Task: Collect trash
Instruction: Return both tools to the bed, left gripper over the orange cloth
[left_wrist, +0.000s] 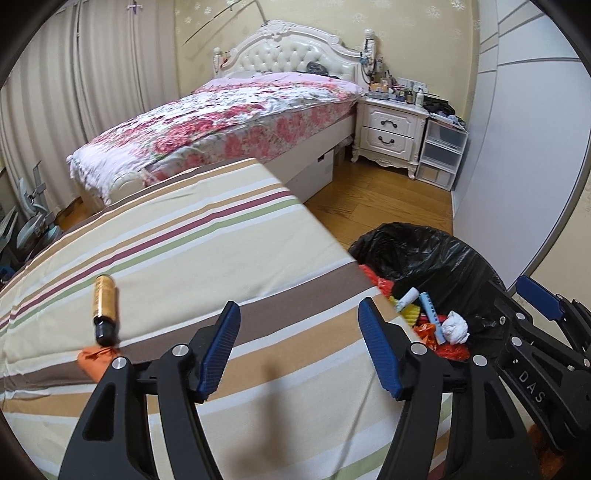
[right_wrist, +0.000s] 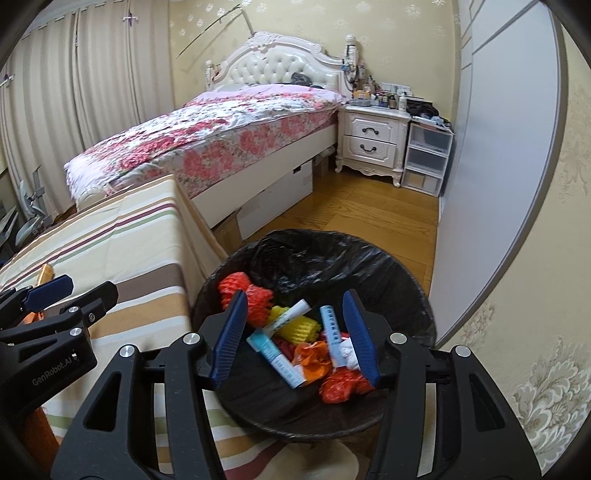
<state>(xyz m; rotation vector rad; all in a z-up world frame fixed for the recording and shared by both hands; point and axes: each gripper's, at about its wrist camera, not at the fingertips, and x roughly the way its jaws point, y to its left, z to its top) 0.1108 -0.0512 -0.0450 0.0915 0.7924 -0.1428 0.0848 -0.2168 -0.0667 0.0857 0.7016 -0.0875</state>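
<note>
Left wrist view: left gripper (left_wrist: 299, 347) spread wide and empty above the striped cover (left_wrist: 177, 236), gold bottle (left_wrist: 105, 308) and orange wrapper (left_wrist: 96, 360) lying on it to the left; right gripper (right_wrist: 295, 336) likewise spread, empty, over the black-lined bin (right_wrist: 369, 258) holding mixed trash.

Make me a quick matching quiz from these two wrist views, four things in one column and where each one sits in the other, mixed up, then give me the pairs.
Things:
1. gold bottle
2. yellow foam net
3. nightstand
4. clear drawer unit

Places:
A. in the black-lined trash bin
B. lying on the striped cover
C. between the nightstand and the grey wardrobe door
D. beside the head of the floral bed

Pairs: 1-B, 2-A, 3-D, 4-C
</note>
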